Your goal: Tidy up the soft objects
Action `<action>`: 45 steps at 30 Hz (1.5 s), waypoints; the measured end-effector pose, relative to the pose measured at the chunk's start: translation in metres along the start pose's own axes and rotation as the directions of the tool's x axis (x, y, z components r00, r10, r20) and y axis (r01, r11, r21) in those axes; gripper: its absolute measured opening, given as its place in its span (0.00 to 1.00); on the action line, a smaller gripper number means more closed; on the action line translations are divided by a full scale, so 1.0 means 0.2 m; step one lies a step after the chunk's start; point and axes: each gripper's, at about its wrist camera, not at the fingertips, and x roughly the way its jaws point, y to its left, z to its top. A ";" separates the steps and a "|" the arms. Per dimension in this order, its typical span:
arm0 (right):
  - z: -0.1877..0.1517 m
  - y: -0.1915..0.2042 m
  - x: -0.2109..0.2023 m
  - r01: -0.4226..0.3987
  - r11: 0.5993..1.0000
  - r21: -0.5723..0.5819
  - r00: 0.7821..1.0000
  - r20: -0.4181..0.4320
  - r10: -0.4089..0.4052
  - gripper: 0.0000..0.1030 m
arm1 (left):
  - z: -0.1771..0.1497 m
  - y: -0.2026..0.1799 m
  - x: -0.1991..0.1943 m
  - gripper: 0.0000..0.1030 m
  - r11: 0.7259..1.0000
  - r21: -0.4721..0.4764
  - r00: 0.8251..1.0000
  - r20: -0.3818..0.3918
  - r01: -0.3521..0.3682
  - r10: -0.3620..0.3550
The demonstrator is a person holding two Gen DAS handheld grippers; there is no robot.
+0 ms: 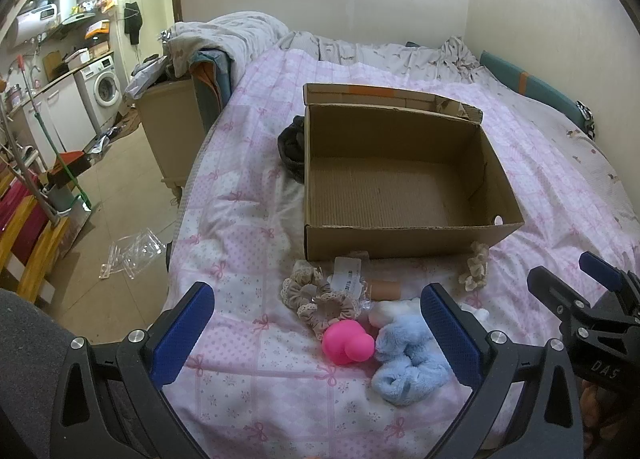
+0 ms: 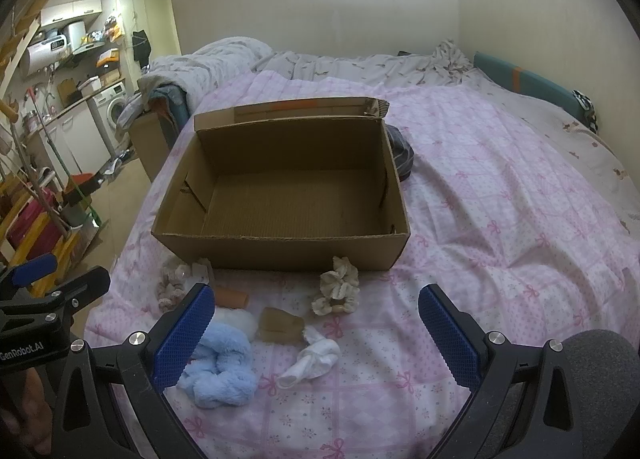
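An empty open cardboard box (image 1: 404, 243) (image 2: 280, 251) sits on the pink bedspread. In front of it lie soft items: a pink squishy toy (image 1: 348, 341), a fluffy blue scrunchie (image 1: 408, 363) (image 2: 218, 367), beige lace scrunchies (image 1: 316, 299) (image 2: 172, 285), a cream scrunchie (image 1: 476, 267) (image 2: 338, 285), a white sock (image 2: 312, 363) and a brown piece (image 2: 280, 325). My left gripper (image 1: 318, 339) is open just above the pink toy and blue scrunchie. My right gripper (image 2: 316, 335) is open above the white sock. Both are empty.
A dark garment (image 1: 292, 147) (image 2: 402, 155) lies beside the box. A rumpled grey duvet (image 1: 248, 35) is piled at the bed's far end. The bed's left edge drops to a floor with clear plastic bags (image 1: 132, 251) and a cluttered kitchen area.
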 end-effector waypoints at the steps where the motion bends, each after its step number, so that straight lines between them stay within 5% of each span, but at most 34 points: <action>1: 0.00 0.00 0.00 0.000 1.000 0.000 1.000 -0.001 0.000 1.00 | 0.00 0.00 0.00 1.00 1.000 0.002 1.000 0.000 -0.003 0.003; 45: 0.02 -0.01 -0.01 0.002 1.000 0.010 1.000 -0.001 -0.002 1.00 | -0.01 0.01 0.01 1.00 1.000 -0.006 1.000 -0.011 -0.008 0.008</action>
